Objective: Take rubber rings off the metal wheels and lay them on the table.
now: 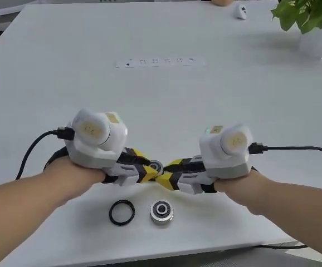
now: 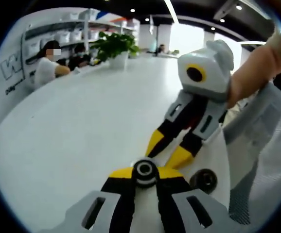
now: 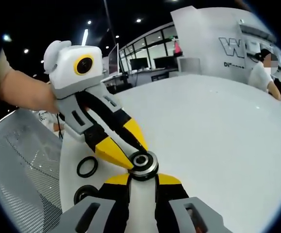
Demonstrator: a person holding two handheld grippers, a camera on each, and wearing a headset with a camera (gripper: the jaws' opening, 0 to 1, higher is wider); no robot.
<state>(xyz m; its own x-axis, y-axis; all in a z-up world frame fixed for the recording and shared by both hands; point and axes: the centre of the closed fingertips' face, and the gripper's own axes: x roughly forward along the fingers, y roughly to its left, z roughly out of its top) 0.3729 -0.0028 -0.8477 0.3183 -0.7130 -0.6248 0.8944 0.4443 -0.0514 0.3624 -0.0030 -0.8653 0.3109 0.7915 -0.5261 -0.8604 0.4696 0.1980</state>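
- Yellow-tipped left gripper [image 1: 149,168] and yellow-tipped right gripper [image 1: 166,173] meet tip to tip in the head view. Both pinch a small silver metal wheel with a black rubber ring [image 1: 156,166] between their fingers, up off the white table [image 1: 166,100].
- Just under the fingers, a loose black rubber ring [image 1: 121,212] lies flat on the table. A bare silver metal wheel [image 1: 161,212] lies just beside it, not touching.
- In the left gripper view, the left gripper's [image 2: 145,175] fingers are closed on the held wheel [image 2: 145,170]. The right gripper's [image 2: 156,154] fingers touch its far side. The bare wheel [image 2: 203,180] lies right of the fingers.
- In the right gripper view, the right gripper's [image 3: 143,180] fingers are closed on the held wheel [image 3: 143,164]. The left gripper's [image 3: 127,156] fingers press its left edge. The loose ring [image 3: 87,166] and the bare wheel [image 3: 86,193] lie left of the fingers.
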